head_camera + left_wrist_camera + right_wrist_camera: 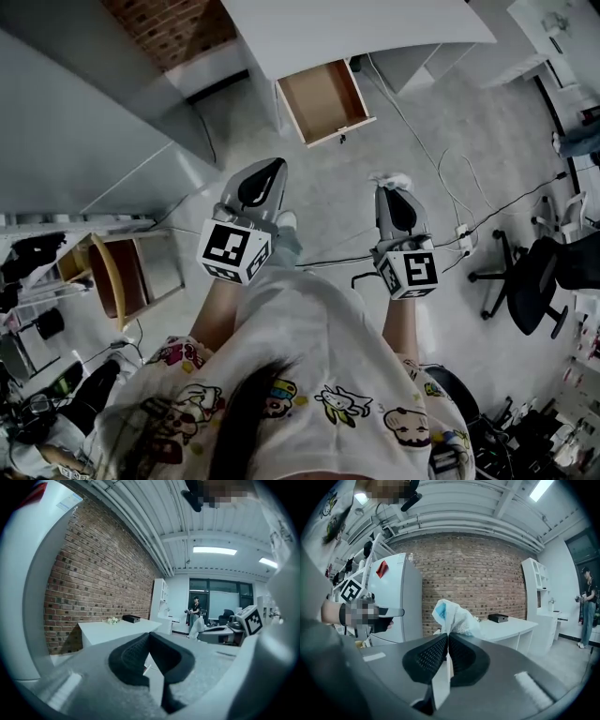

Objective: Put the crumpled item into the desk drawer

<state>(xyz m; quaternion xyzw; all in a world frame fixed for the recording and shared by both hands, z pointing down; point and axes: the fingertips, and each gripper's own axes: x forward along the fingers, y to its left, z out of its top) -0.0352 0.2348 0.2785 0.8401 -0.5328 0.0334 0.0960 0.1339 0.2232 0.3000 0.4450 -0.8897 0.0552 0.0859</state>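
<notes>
The crumpled item (391, 178) is a white wad with a blue patch, pinched at the tip of my right gripper (387, 187). In the right gripper view the crumpled item (453, 616) sticks up out of my right gripper (447, 637), whose jaws are shut on it. My left gripper (272, 166) is held beside it at the same height. In its own view my left gripper (149, 637) is shut with nothing between the pads. The desk drawer (323, 98) stands pulled open and bare inside, under the white desk (356, 28), ahead of both grippers.
Cables (450, 187) and a power strip (464, 236) lie on the floor to the right. A black office chair (530, 281) stands further right. A wooden chair (112, 277) is at the left. A person (193, 611) stands far off in the room.
</notes>
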